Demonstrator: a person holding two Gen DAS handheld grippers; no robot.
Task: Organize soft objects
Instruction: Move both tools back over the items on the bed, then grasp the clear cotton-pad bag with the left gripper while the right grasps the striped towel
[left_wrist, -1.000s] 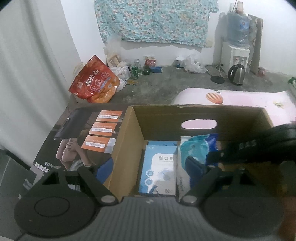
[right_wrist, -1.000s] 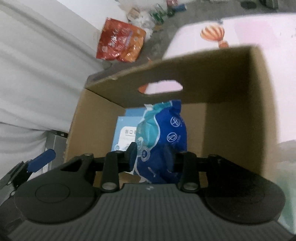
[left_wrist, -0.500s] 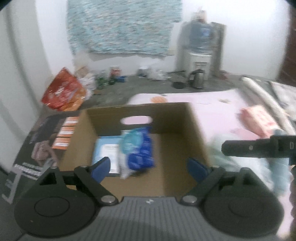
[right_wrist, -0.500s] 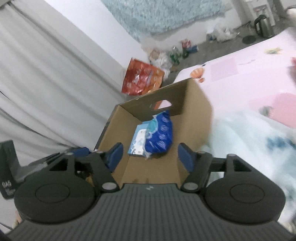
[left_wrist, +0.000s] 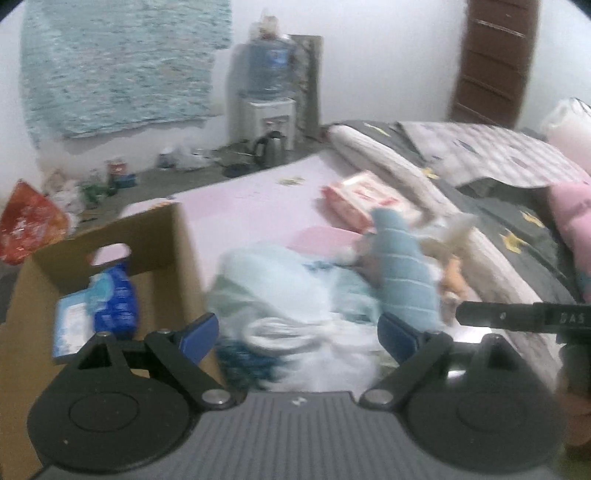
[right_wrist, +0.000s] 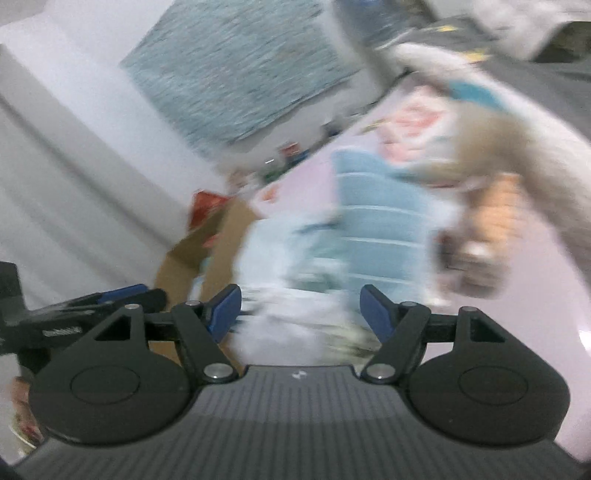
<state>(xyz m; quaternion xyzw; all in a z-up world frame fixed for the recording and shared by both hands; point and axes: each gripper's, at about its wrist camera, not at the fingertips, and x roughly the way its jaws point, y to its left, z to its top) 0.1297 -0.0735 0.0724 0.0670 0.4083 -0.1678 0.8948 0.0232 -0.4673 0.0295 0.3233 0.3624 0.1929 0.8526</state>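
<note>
Both grippers have swung off the cardboard box (left_wrist: 173, 240) toward the heap of soft things on the pink bed (left_wrist: 251, 199).

Left wrist view: the left gripper (left_wrist: 297, 334) is spread wide and empty over a pale plastic bag (left_wrist: 280, 295); blue packs (left_wrist: 114, 302) lie in the box; a striped blue plush (left_wrist: 402, 273) is beside the bag.

Right wrist view, blurred: the right gripper (right_wrist: 300, 309) is empty, its jaws opening before the plush (right_wrist: 373, 221); only here a tan plush (right_wrist: 480, 155) shows.

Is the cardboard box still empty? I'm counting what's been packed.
No. The cardboard box holds a blue packet and a flat white pack beside it; the rest of its floor looks bare.
</note>
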